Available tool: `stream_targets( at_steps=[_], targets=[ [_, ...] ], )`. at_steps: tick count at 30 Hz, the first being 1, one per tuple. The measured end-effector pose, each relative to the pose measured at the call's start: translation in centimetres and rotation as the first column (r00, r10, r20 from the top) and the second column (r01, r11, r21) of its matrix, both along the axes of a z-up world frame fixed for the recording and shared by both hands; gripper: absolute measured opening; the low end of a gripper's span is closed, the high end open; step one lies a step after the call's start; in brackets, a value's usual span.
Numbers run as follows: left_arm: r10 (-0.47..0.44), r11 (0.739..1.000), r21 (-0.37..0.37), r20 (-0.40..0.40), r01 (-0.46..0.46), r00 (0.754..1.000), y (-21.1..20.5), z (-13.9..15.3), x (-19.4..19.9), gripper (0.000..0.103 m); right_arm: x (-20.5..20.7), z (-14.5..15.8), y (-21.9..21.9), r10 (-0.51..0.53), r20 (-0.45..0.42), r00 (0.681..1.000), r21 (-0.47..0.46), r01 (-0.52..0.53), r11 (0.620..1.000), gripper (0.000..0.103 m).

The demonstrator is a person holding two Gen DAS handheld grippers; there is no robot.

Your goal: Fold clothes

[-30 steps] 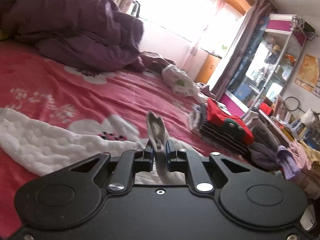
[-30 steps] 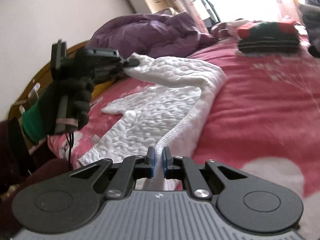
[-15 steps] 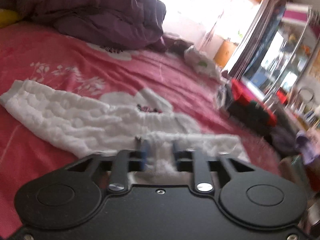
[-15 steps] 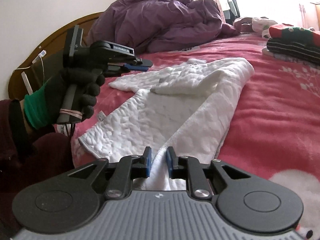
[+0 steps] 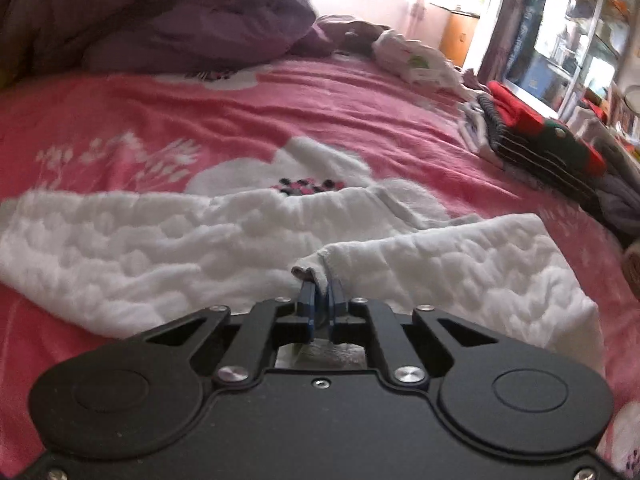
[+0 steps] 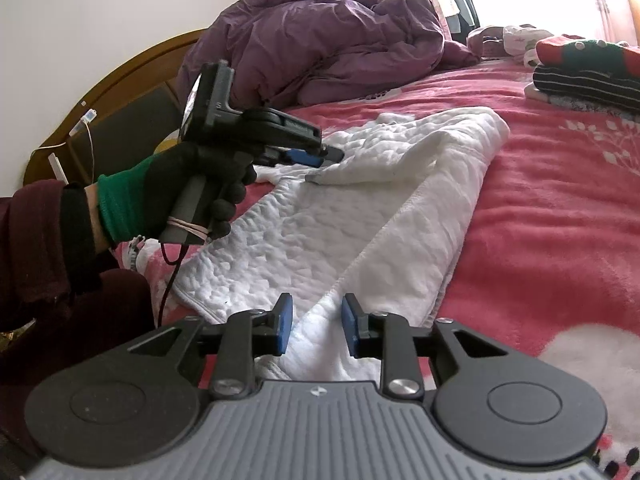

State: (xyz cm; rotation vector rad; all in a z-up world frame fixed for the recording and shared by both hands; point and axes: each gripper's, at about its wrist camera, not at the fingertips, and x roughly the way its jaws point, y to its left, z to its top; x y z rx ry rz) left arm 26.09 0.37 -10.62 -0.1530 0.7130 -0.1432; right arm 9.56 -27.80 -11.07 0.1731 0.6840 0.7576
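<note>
Bed (image 6: 560, 216) with pink floral blanket, purple duvet (image 6: 320, 40) heaped at the headboard, folded stack of clothes (image 6: 588, 76) at the far side by a bright window. White quilted garment (image 6: 320, 240) lies flat, partly folded, long axis running from the right gripper toward the duvet. Left gripper (image 5: 320, 300): fingers closed on a cuff-like edge of the garment. Right gripper (image 6: 316, 324): fingers spread, hem lying between them, ungripped.

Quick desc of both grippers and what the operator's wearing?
Left gripper: black body, blue pads, silver screws. In the right wrist view a dark red cable hangs from its rubber-banded handle. Right gripper: ribbed grey top, black linkages, blue pads. Left hand: black glove, green cuff, maroon sleeve.
</note>
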Motion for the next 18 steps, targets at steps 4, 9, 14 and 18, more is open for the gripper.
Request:
stream_targets(
  at_steps=[4,9,14,18],
  targets=[
    [0.023,1.000,0.016,0.121,-0.025,0.992,0.1,2.6,-2.9,0.002,0.0,0.1,0.0,0.001,0.001,1.000,0.006,-0.001,1.000,0.029],
    [0.090,0.995,0.028,0.174,-0.097,0.980,1.6,3.7,-4.8,0.002,-0.2,0.3,-0.1,0.009,0.010,1.000,0.018,-0.010,1.000,0.032],
    [0.132,0.987,0.078,0.098,-0.140,0.986,2.6,0.9,-4.0,0.002,-1.0,1.1,-0.4,0.039,0.031,0.999,0.066,-0.041,0.997,0.036],
    [0.126,0.985,0.105,0.080,-0.134,0.989,2.4,-0.3,-4.0,0.002,-1.9,1.3,-1.3,0.046,0.069,0.997,0.048,-0.050,0.998,0.036]
  ],
)
